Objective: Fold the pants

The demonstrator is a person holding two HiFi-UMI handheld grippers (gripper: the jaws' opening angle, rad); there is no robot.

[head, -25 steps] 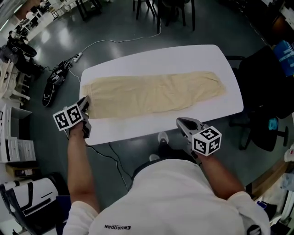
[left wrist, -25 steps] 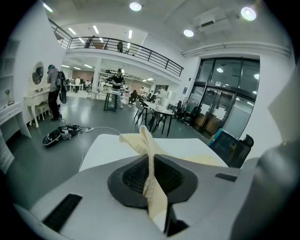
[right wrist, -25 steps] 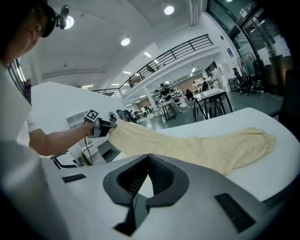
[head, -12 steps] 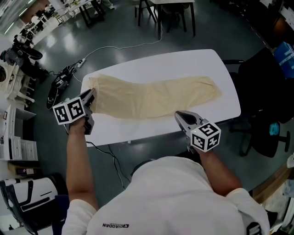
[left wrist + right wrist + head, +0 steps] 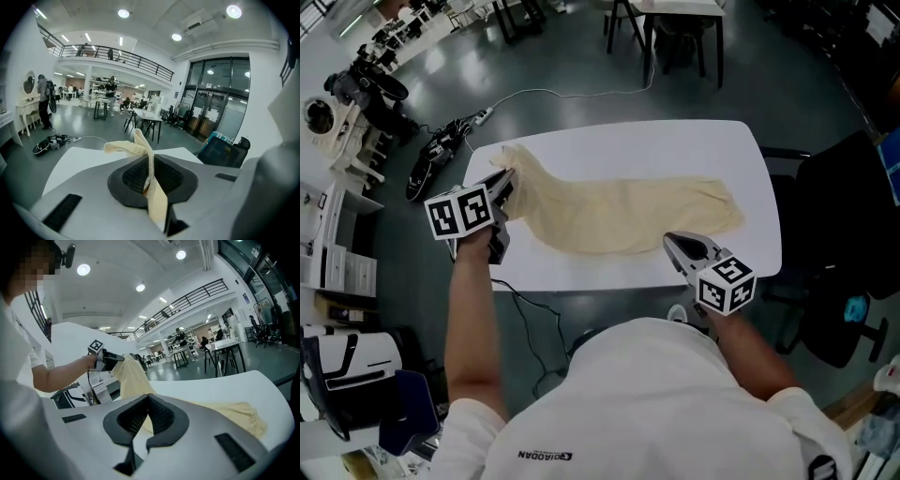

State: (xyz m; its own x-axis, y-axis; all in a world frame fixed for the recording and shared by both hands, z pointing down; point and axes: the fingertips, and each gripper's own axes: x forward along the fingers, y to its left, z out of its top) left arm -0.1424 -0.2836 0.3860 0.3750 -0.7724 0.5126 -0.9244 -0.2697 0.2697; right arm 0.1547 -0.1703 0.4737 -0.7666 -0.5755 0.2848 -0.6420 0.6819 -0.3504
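Tan pants [image 5: 619,216] lay mostly flat on the table [image 5: 675,150] just past the right gripper [image 5: 680,246], whose jaws were together, but the left gripper [image 5: 504,183], pinching one end tight, had now lifted it up, so folding had begun.

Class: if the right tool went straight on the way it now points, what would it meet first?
Most likely the pants, whose near edge lies on the table just ahead of the right tool; depth is unclear.
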